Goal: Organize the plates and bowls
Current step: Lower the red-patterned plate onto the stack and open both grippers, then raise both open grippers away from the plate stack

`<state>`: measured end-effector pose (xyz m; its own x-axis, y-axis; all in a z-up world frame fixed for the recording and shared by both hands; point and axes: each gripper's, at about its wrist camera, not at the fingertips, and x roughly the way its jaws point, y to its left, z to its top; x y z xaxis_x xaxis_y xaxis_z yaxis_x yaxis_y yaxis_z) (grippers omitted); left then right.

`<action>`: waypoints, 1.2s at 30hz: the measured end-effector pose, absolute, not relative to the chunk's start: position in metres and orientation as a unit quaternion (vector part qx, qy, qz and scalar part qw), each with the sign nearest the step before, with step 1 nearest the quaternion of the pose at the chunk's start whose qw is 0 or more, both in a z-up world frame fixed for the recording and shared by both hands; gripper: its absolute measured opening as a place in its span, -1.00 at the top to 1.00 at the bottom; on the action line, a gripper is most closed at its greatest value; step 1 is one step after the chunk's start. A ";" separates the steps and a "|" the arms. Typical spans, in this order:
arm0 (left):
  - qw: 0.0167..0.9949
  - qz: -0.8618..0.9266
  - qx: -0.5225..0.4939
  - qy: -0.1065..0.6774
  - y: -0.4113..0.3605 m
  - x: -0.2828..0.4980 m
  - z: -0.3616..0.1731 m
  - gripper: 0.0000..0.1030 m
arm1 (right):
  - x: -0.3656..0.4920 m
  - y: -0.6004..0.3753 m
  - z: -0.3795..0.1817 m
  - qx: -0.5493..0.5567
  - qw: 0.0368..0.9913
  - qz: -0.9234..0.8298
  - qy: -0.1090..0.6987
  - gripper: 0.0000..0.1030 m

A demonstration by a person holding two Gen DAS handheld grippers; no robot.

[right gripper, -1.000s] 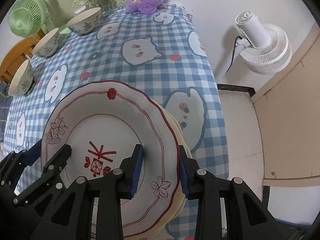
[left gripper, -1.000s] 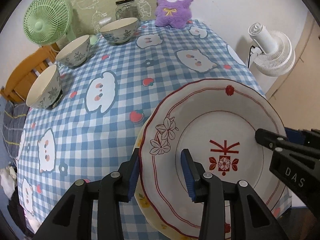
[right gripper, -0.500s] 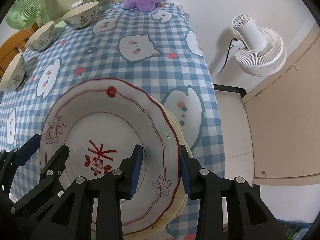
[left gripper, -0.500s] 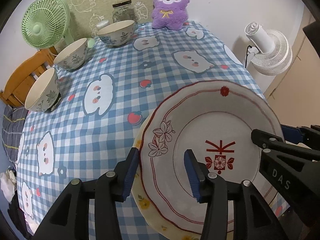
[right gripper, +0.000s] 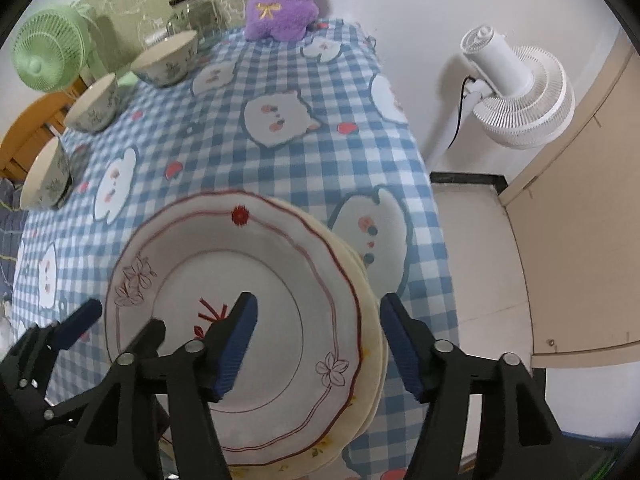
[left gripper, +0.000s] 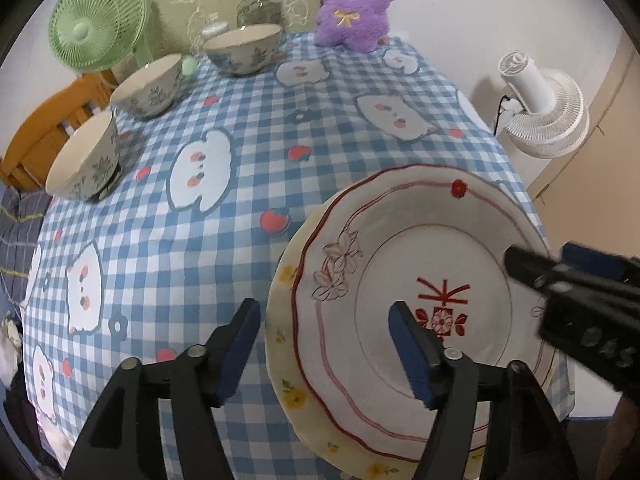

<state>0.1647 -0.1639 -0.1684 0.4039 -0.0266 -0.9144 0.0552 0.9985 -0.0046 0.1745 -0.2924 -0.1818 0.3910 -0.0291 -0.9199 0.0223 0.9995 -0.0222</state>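
A white plate with red trim [left gripper: 420,264] [right gripper: 248,280] lies on a stack of cream floral plates [left gripper: 280,364] [right gripper: 370,320] at the table's near right corner. My left gripper [left gripper: 324,346] is open, its jaws straddling the stack's left rim. My right gripper [right gripper: 318,344] is open, its jaws straddling the right rim. Three floral bowls stand along the far left: near [left gripper: 82,160], middle [left gripper: 150,86], far [left gripper: 242,50].
A purple plush [left gripper: 352,4] and a glass jar [left gripper: 258,4] stand at the table's far edge. A green fan [left gripper: 98,26] is at the far left, a white fan [right gripper: 516,92] on the floor at right. An orange chair [left gripper: 44,128] is left.
Both grippers opened wide and let go of the plate rims. The red-trimmed plate now rests on the stack. Both grippers drew back slightly.
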 end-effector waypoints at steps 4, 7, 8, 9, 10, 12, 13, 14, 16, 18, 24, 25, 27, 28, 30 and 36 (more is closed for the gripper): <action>0.840 -0.018 0.005 0.543 -0.162 0.162 -0.159 -0.49 | 0.174 -0.291 -0.171 0.001 0.840 0.001 0.543 -0.40; 0.849 -0.019 0.008 0.529 -0.164 0.160 -0.143 -0.63 | 0.173 -0.290 -0.159 0.003 0.846 0.013 0.534 -0.41; 0.851 -0.019 0.008 0.525 -0.165 0.160 -0.139 -0.67 | 0.172 -0.290 -0.155 0.005 0.847 0.018 0.531 -0.41; 0.854 -0.020 0.007 0.520 -0.166 0.159 -0.134 -0.70 | 0.172 -0.290 -0.152 0.006 0.848 0.020 0.530 -0.41; 0.857 -0.019 0.007 0.515 -0.167 0.159 -0.128 -0.71 | 0.172 -0.290 -0.147 0.009 0.850 0.025 0.526 -0.41; 0.863 -0.018 0.007 0.504 -0.168 0.157 -0.117 -0.75 | 0.170 -0.289 -0.137 0.010 0.855 0.032 0.518 -0.41; 0.867 -0.016 0.006 0.497 -0.168 0.156 -0.110 -0.76 | 0.170 -0.289 -0.134 0.010 0.857 0.034 0.515 -0.41; 0.870 -0.015 0.006 0.493 -0.169 0.155 -0.106 -0.76 | 0.169 -0.288 -0.130 0.009 0.859 0.036 0.511 -0.41; 0.874 -0.012 0.004 0.485 -0.170 0.153 -0.098 -0.76 | 0.167 -0.286 -0.122 0.005 0.862 0.041 0.506 -0.41; 0.877 -0.007 -0.001 0.480 -0.170 0.151 -0.091 -0.76 | 0.166 -0.284 -0.114 0.000 0.864 0.052 0.501 -0.41; 0.889 0.006 -0.009 0.459 -0.166 0.145 -0.066 -0.77 | 0.159 -0.273 -0.093 -0.011 0.874 0.071 0.481 -0.44; 0.890 0.008 -0.011 0.455 -0.164 0.143 -0.062 -0.77 | 0.158 -0.272 -0.090 -0.011 0.875 0.072 0.479 -0.45; 0.892 0.008 -0.014 0.452 -0.160 0.142 -0.056 -0.77 | 0.157 -0.267 -0.084 -0.009 0.876 0.077 0.476 -0.52; 0.893 0.009 -0.015 0.449 -0.157 0.141 -0.053 -0.77 | 0.156 -0.266 -0.081 -0.008 0.877 0.078 0.474 -0.53; 0.894 0.009 -0.016 0.448 -0.152 0.142 -0.050 -0.77 | 0.155 -0.259 -0.076 -0.009 0.881 0.075 0.467 -0.56; 0.896 -0.004 -0.019 0.444 -0.130 0.146 -0.038 -0.77 | 0.153 -0.239 -0.062 -0.011 0.894 0.057 0.445 -0.62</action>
